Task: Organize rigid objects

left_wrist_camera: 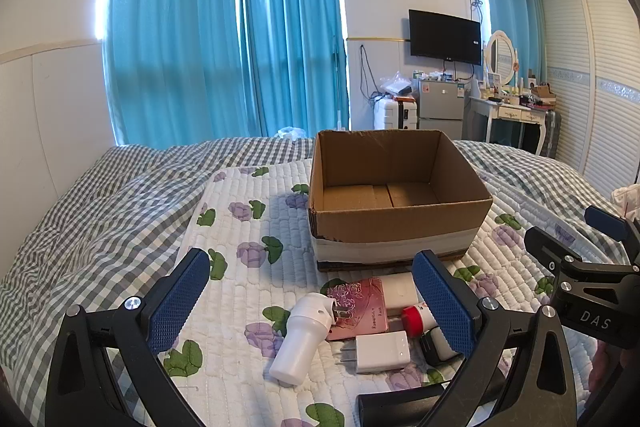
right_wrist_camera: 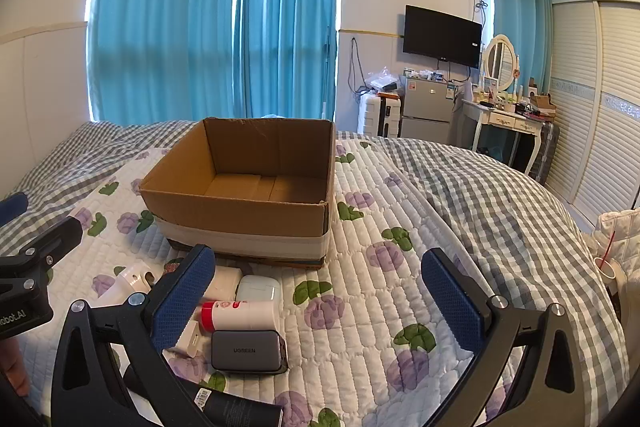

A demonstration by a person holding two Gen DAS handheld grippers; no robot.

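Observation:
An open, empty cardboard box (left_wrist_camera: 400,223) (right_wrist_camera: 240,211) stands on the quilted mat. In front of it lie a white plug device (left_wrist_camera: 302,341), a pink card (left_wrist_camera: 362,307), a white charger (left_wrist_camera: 380,351), a red-capped white bottle (right_wrist_camera: 240,315), a grey UGREEN charger (right_wrist_camera: 248,350), a white earbud case (right_wrist_camera: 258,288) and a black tube (right_wrist_camera: 236,407). My left gripper (left_wrist_camera: 312,303) is open above the plug device and card. My right gripper (right_wrist_camera: 320,303) is open over bare mat, right of the bottle.
The floral quilted mat (right_wrist_camera: 360,307) lies on a checked bed cover (left_wrist_camera: 100,211). The right gripper's body (left_wrist_camera: 580,267) shows at the left view's right edge. A wardrobe (right_wrist_camera: 592,99), dressing table and fridge stand beyond the bed.

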